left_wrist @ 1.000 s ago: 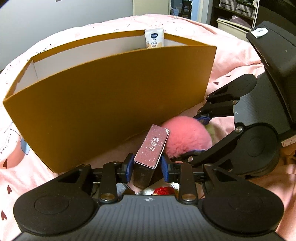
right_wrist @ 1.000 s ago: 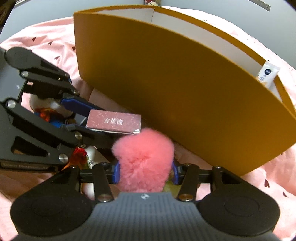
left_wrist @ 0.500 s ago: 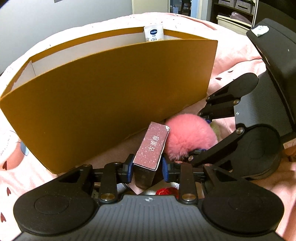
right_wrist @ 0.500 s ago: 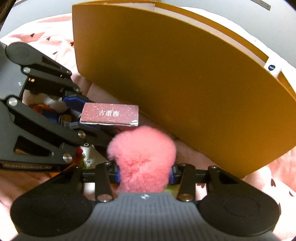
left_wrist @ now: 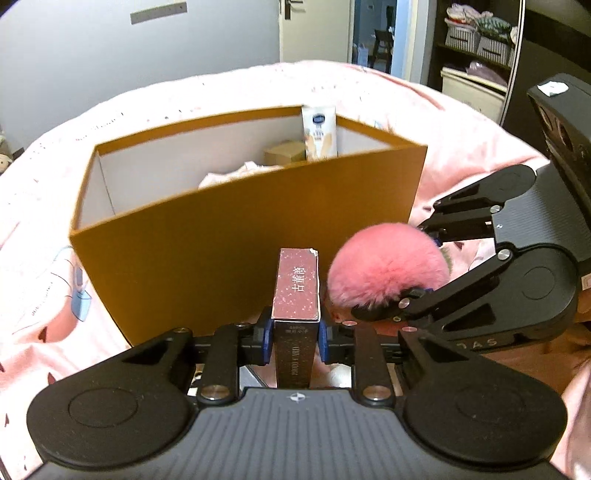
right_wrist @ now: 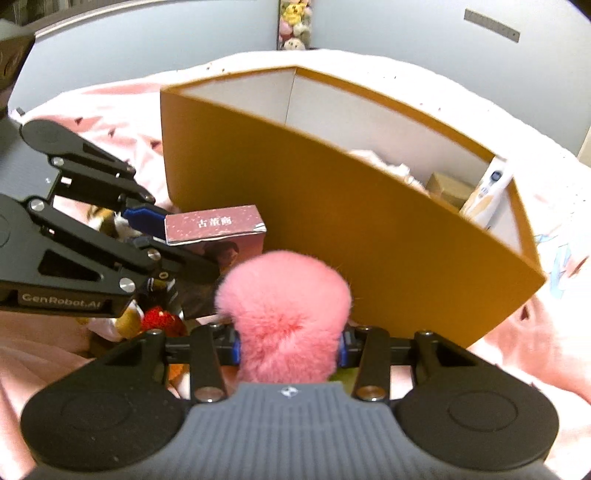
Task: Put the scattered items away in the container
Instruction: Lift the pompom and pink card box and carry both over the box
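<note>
Rising beyond both grippers, orange box [left_wrist: 236,236] rim; left gripper [left_wrist: 293,339] closing on maroon carton [left_wrist: 296,288], right gripper [right_wrist: 290,349] clamping pink pom-pom [right_wrist: 284,306].

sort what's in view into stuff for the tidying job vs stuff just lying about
For the job:
- orange box
- maroon card box, in left hand-held gripper, jaws closing
- pink pompom, in right hand-held gripper

Lying about:
- plush toys
- storage bins

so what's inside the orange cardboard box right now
Inside the orange cardboard box: a white tube leaning upright in the far corner, a small brown carton beside it, and some pale crumpled cloth. The near wall hides the box floor and anything lower down.
</note>
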A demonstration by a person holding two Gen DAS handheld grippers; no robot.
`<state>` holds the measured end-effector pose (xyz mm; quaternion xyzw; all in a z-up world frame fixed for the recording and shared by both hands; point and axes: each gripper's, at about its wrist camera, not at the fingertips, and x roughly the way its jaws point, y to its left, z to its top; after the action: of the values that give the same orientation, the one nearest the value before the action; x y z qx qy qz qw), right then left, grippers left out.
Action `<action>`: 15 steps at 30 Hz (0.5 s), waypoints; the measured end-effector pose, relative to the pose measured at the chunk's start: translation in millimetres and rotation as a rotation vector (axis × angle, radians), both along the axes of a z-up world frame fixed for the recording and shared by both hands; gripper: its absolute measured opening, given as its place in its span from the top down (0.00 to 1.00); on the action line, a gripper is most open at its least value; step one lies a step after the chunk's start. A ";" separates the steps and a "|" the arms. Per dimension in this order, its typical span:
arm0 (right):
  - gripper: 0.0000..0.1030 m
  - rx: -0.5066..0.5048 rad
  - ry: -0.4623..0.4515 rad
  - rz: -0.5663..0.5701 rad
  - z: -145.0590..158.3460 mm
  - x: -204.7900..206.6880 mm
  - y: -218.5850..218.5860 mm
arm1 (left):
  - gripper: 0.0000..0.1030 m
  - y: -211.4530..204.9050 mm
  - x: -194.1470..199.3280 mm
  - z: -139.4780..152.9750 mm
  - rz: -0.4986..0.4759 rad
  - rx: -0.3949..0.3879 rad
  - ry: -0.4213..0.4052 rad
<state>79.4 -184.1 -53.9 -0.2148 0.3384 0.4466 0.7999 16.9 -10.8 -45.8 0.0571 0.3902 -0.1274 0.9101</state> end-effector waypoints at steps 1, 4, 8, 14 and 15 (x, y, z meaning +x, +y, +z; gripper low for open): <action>0.56 0.011 -0.002 -0.004 4.2 -0.3 -1.7 | 0.75 0.4 -1.6 3.8 0.001 -0.006 -0.010; 0.56 0.043 -0.002 -0.008 16.2 -1.0 -6.4 | 0.75 1.3 -4.8 15.2 -0.001 -0.032 -0.034; 0.56 0.082 -0.010 -0.013 36.0 4.8 -22.0 | 0.75 -0.8 -8.9 30.8 -0.007 -0.057 -0.074; 0.56 0.138 -0.040 -0.004 45.7 -10.2 -33.4 | 0.75 -2.2 -15.4 52.8 -0.012 -0.089 -0.127; 0.56 0.144 -0.050 -0.005 53.0 -18.2 -45.5 | 0.75 -2.3 -15.6 56.5 -0.012 -0.087 -0.137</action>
<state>61.2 -229.6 -0.8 -0.1668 0.2860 0.4622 0.8227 1.3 -13.1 10.7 0.0286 0.3206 -0.1454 0.9356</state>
